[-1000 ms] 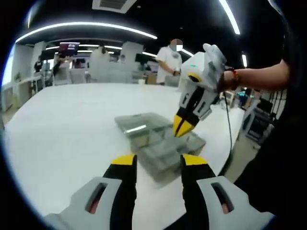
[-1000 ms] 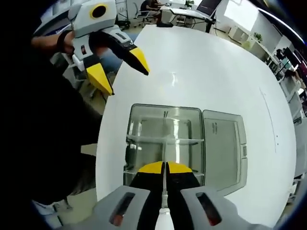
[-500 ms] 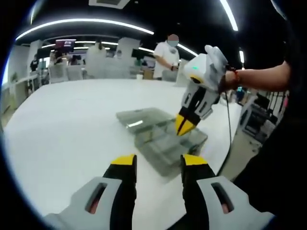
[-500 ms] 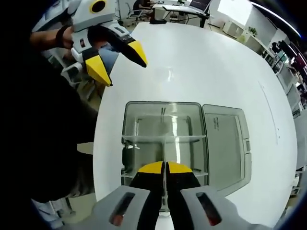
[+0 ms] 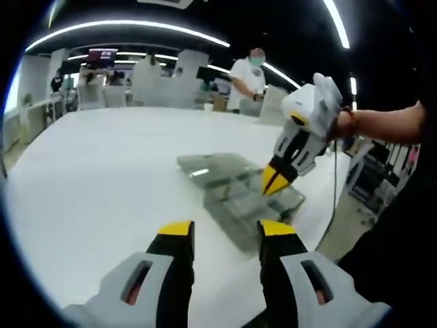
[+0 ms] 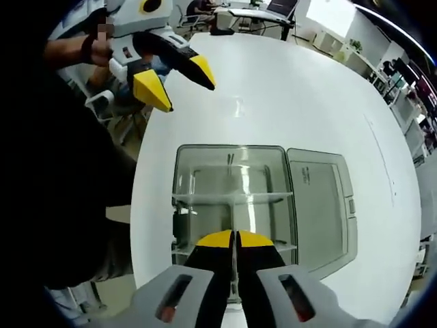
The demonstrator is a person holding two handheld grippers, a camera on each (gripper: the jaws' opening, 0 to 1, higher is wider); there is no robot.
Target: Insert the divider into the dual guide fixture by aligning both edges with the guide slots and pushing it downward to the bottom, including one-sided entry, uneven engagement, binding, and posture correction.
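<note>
A clear plastic box (image 6: 232,201) sits on a big white table (image 6: 293,96), close to the table's edge. Its clear lid (image 6: 321,208) lies open and flat beside it. Thin clear walls cut the inside of the box into small rooms.

In the right gripper view, the right tool (image 6: 234,240) hangs right over the box. Its two yellow tips are pressed together on a thin clear divider (image 6: 233,215). The divider stands on its edge and reaches down into the box, between the rooms. I cannot tell how deep it sits or if both of its ends are in their slots.

In the left gripper view, the same right tool (image 5: 276,180) points down at the box (image 5: 239,195) with its tips together.

The left tool (image 5: 220,232) is held up above the table (image 5: 102,171), near the box but not touching it. Its yellow tips are spread apart with nothing between them. In the right gripper view the left tool (image 6: 174,78) is off past the far corner of the box, near the table's edge, with a hand behind it.

Far back, a person in a white shirt (image 5: 247,78) stands behind the table.
</note>
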